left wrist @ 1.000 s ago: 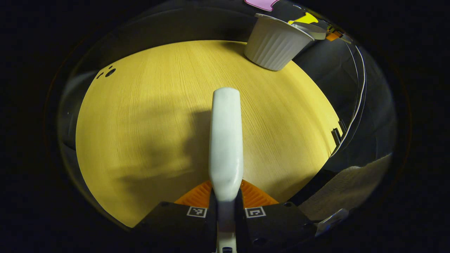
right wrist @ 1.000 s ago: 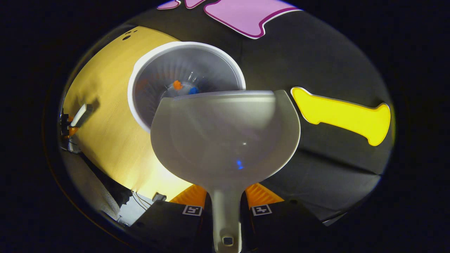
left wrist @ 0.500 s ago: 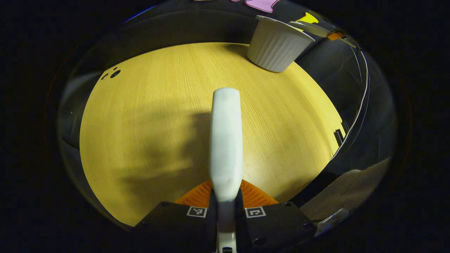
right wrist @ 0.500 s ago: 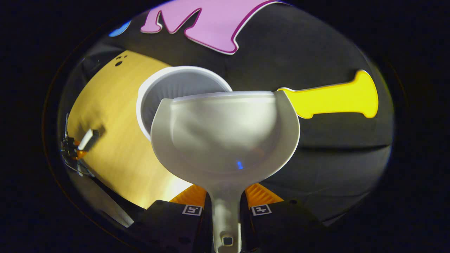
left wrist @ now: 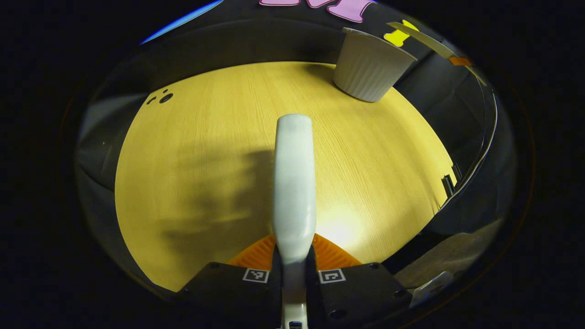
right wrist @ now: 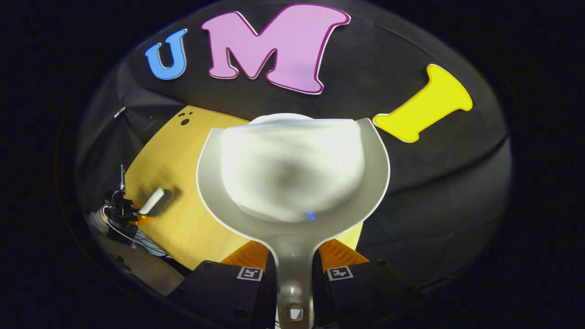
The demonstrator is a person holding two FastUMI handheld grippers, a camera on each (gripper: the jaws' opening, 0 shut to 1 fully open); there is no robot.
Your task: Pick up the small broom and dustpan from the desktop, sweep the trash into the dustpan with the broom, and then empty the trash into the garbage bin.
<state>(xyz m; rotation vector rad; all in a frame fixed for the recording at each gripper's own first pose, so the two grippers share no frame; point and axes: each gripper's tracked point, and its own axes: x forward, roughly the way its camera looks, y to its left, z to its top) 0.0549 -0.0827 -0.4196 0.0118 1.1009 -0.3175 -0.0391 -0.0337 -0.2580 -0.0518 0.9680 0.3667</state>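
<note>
My left gripper [left wrist: 295, 246] is shut on the small white broom [left wrist: 295, 183], which sticks out forward above the yellow wooden table [left wrist: 196, 137]. The white ribbed garbage bin [left wrist: 371, 68] stands at the table's far right corner. Above and to the right of it the dustpan [left wrist: 425, 40] shows edge-on. My right gripper [right wrist: 294, 256] is shut on the handle of the pale dustpan [right wrist: 292, 173], held up level in front of the bin. The bin's rim [right wrist: 276, 117] barely peeks over the pan. The pan's bowl looks bare apart from a small blue glint.
In the right gripper view the left gripper [right wrist: 125, 211] with the broom [right wrist: 152, 201] is at the table's [right wrist: 183, 151] near left edge. Small dark holes [left wrist: 165, 97] mark the table's far left corner. The booth's black cloth wall rises behind the bin.
My right gripper has swung the dustpan up and back from its tip over the bin, so the bin's inside is now hidden behind the pan. The left gripper drifted slightly away from the bin.
</note>
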